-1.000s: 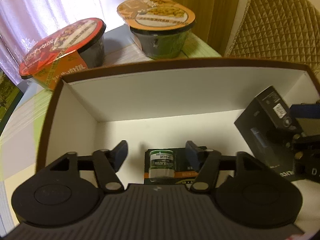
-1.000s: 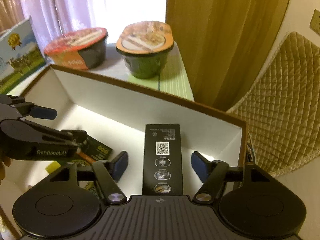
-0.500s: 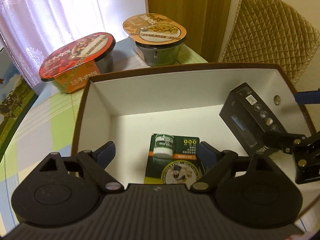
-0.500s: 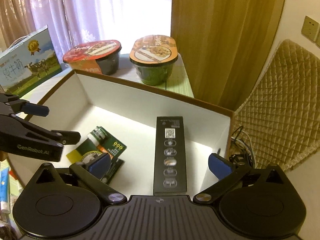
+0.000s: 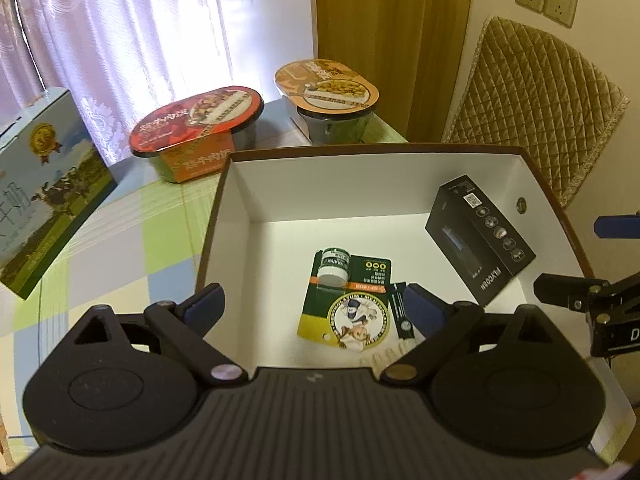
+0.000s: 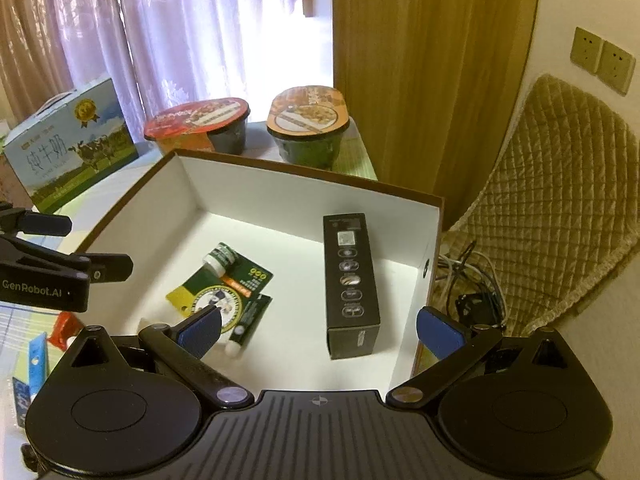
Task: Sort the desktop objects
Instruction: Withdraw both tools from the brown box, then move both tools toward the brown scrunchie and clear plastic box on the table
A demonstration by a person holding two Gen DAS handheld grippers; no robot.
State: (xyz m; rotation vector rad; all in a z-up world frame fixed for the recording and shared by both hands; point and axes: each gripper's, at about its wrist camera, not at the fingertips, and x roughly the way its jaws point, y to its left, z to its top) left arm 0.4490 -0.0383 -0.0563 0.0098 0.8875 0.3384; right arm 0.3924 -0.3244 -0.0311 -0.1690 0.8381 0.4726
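Both grippers have drawn back above the white box (image 6: pixel 304 184), jaws spread wide and empty. The left gripper (image 5: pixel 316 306) has just been opening, and the right gripper (image 6: pixel 320 330) too. Beyond them the green salve card (image 5: pixel 352 300) lies at mid-floor, released, and the black carton (image 6: pixel 352 280) lies at the right wall.

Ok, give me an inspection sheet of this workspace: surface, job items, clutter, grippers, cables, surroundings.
Surface: checked tablecloth.
Job's things: white-lined box holds a black carton, a lip-salve card and a small tube.
Clutter: two noodle bowls, milk carton.
Grippers: left gripper and right gripper open, empty, above the box.
Cables: tangle on the floor.
Surroundings: curtains, quilted chair, wall sockets.
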